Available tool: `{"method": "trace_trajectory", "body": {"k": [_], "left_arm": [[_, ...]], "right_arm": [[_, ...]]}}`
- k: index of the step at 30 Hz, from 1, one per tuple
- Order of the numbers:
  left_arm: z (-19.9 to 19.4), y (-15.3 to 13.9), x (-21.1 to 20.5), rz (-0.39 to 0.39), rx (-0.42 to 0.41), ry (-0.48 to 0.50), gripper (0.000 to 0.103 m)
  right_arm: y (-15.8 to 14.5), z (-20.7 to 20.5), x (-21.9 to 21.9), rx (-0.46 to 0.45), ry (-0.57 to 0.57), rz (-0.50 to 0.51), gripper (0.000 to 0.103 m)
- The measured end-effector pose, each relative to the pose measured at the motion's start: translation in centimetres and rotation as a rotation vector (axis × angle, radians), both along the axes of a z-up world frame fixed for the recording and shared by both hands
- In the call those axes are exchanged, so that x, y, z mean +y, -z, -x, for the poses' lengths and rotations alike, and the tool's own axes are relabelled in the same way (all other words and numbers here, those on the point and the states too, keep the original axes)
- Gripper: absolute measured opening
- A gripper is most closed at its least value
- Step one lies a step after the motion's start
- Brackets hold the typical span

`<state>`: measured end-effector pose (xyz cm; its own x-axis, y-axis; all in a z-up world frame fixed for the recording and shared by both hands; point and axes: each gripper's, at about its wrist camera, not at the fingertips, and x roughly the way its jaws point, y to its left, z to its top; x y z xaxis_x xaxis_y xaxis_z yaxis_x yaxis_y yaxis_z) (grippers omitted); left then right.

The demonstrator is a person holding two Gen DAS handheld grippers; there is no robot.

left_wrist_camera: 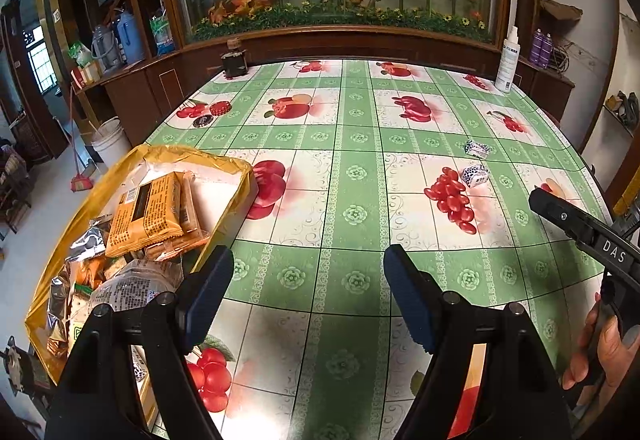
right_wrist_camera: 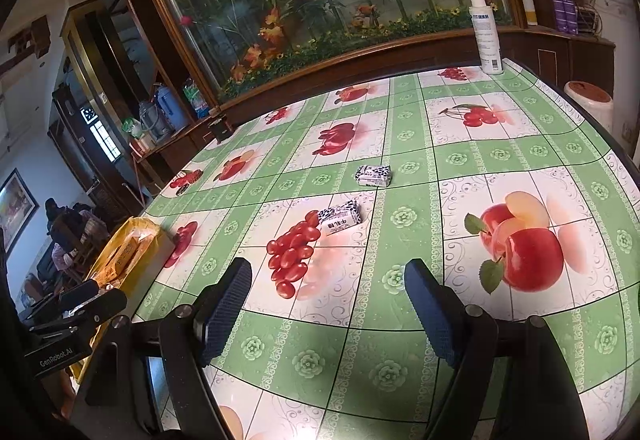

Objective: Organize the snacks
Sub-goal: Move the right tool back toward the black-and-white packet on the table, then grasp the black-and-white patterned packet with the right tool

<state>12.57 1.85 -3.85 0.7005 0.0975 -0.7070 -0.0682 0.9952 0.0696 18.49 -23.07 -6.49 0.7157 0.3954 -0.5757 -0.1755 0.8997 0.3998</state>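
Note:
Two small white packets with a dark pattern lie on the fruit-print tablecloth: the nearer packet [right_wrist_camera: 340, 218] [left_wrist_camera: 475, 175] and the farther packet [right_wrist_camera: 374, 175] [left_wrist_camera: 477, 149]. A gold box [left_wrist_camera: 236, 166] [right_wrist_camera: 134, 236] at the table's left edge holds orange biscuit packs [left_wrist_camera: 148, 214] and several silver and clear snack bags. My left gripper [left_wrist_camera: 310, 292] hovers open over the table beside the box, nothing between its fingers. My right gripper [right_wrist_camera: 328, 304] is open too, short of the nearer packet, and empty. In the left wrist view the right gripper's finger [left_wrist_camera: 580, 228] shows at the right, held by a hand [left_wrist_camera: 600, 356].
A white spray bottle [right_wrist_camera: 486, 36] [left_wrist_camera: 507, 60] stands at the table's far right corner. A dark small jar [left_wrist_camera: 234, 60] sits at the far left edge, with a red lid [left_wrist_camera: 220, 108] and a dark lid nearby. A wooden-framed glass plant display runs behind the table.

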Motion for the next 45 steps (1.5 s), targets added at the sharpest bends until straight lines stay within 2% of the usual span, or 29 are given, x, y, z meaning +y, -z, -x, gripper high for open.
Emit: {"method": "trace_trajectory", "body": {"k": [9, 14, 18, 22, 30, 33, 35, 40, 44, 45], "left_arm": [[-0.9, 0.4, -0.7, 0.004, 0.007, 0.013, 0.077], [-2.3, 1.3, -2.3, 0.029, 0.041, 0.066, 0.077], [-3.4, 1.6, -4.4, 0.049, 0.062, 0.136, 0.077], [-4.5, 2.0, -6.1, 0.061, 0.083, 0.199, 0.077], [-7.9, 3.9, -7.3, 0.11, 0.144, 0.252, 0.077], [-9.3, 4.2, -7.7, 0.128, 0.157, 0.277, 0.077], [-10.3, 4.4, -8.0, 0.144, 0.167, 0.289, 0.077], [-11.7, 4.9, -8.8, 0.157, 0.186, 0.338, 0.077], [-12.3, 5.5, -9.4, 0.147, 0.197, 0.36, 0.077], [-12.4, 5.5, -9.5, 0.145, 0.196, 0.361, 0.077]], "right_arm": [[0.0, -0.7, -0.3, -0.008, 0.004, 0.017, 0.081], [0.2, -2.5, -0.3, -0.005, -0.009, 0.054, 0.08], [0.4, -5.1, 0.1, 0.007, -0.029, 0.102, 0.072], [0.9, -8.4, 0.6, 0.036, -0.067, 0.135, 0.06], [2.3, -13.6, 2.4, 0.081, -0.173, 0.214, 0.049], [2.7, -14.7, 3.0, 0.093, -0.21, 0.24, 0.039], [2.8, -15.3, 3.2, 0.099, -0.206, 0.282, 0.038], [2.9, -16.6, 3.1, 0.1, -0.24, 0.277, 0.041], [3.0, -17.0, 4.2, 0.1, -0.28, 0.349, 0.037], [3.0, -17.0, 4.4, 0.095, -0.28, 0.365, 0.024]]}}
